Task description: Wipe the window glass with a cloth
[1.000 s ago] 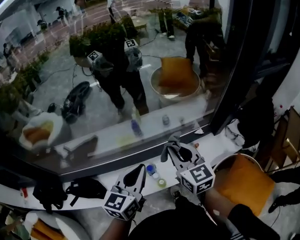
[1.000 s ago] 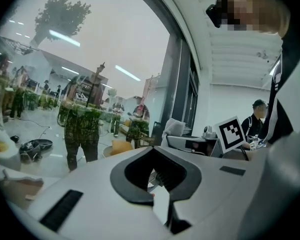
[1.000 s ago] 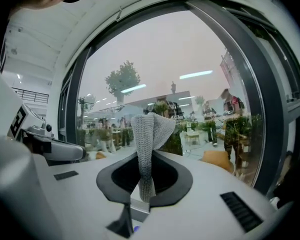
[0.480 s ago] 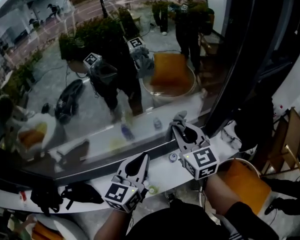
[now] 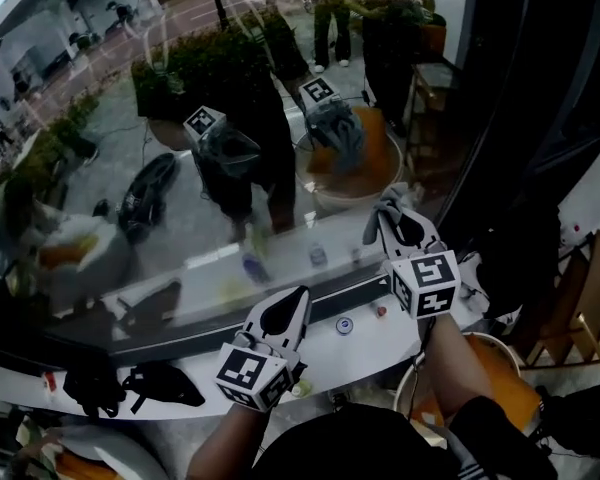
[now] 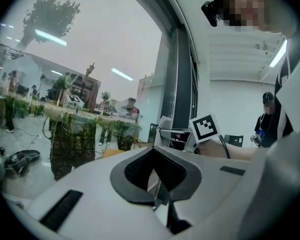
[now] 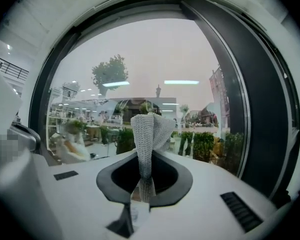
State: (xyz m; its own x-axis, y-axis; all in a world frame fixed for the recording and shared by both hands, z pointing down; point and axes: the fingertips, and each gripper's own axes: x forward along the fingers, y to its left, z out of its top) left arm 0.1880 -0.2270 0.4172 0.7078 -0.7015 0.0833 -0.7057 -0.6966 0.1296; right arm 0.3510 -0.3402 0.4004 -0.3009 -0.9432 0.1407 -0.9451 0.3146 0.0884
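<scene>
Two grippers noted. Right gripper (image 5: 398,230) is clamped on the grey cloth (image 7: 149,134), raised to the window glass (image 5: 180,88) near its right frame, evidently for wiping. Left gripper (image 5: 283,318), jaws together and empty, hangs lower, unneeded.

Long white surface (image 5: 370,346), narrow. Toward its left end, black strapped items (image 5: 165,383); near its middle, a small blue cap (image 5: 343,325) beside a red cap (image 5: 381,311).
</scene>
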